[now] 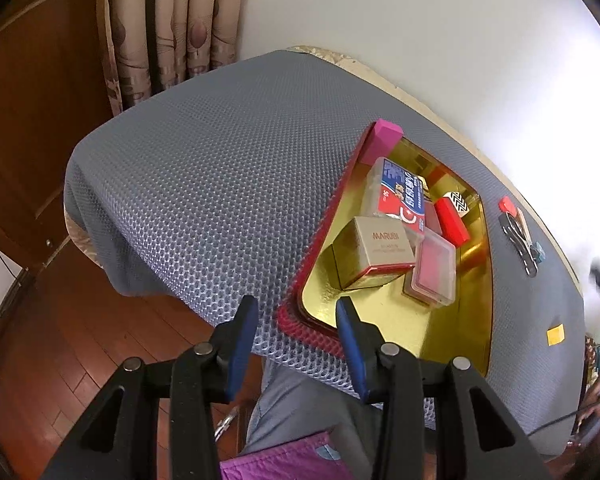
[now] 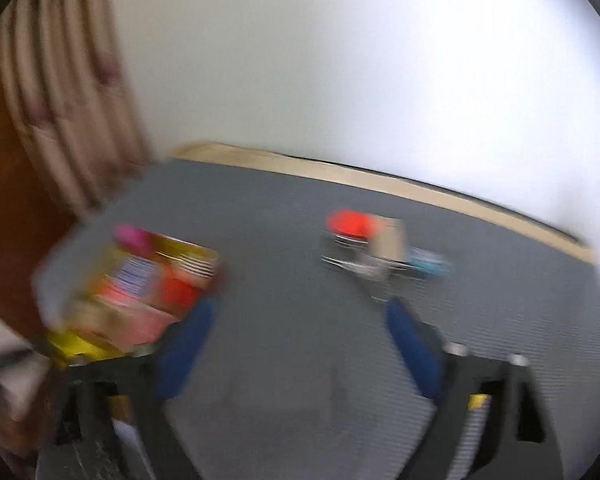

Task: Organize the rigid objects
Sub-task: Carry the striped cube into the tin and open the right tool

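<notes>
**Filling the gold tray: boxes piled inside, small pieces left on the mat**

Sitting at the lower right centre of the left wrist view, a gold-lined tray point(image 1: 452, 320) with a red rim rests on the grey honeycomb mat point(image 1: 204, 184) that covers the table. Inside it, a beige box printed MARUBI point(image 1: 376, 254) lies tilted near the tray's lower end. Just above it, a clear case with a blue and red label point(image 1: 396, 192) leans across the middle. A clear case with a pink inside point(image 1: 434, 272) touches the beige box on its right. A red box point(image 1: 452, 216) lies further right, beside a small black-and-white zigzag cube point(image 1: 460, 202). A magenta block point(image 1: 382, 140) rests on the tray's upper rim, partly over the edge.

Outside the tray, at the right of the frame, a cluster of small items point(image 1: 518, 236) lies on the mat, among them a red piece; the rest is too small to name. A yellow tag point(image 1: 556, 335) sits lower right.

The left gripper point(image 1: 298, 344) hovers over the tray's near corner, its blue fingers point(image 1: 242, 344) apart with nothing between them.

The right wrist view is blurred. The right gripper point(image 2: 298, 344) has its fingers spread wide over bare mat, empty. The tray shows at left point(image 2: 72, 344), the cluster at upper centre point(image 2: 374, 248).
</notes>
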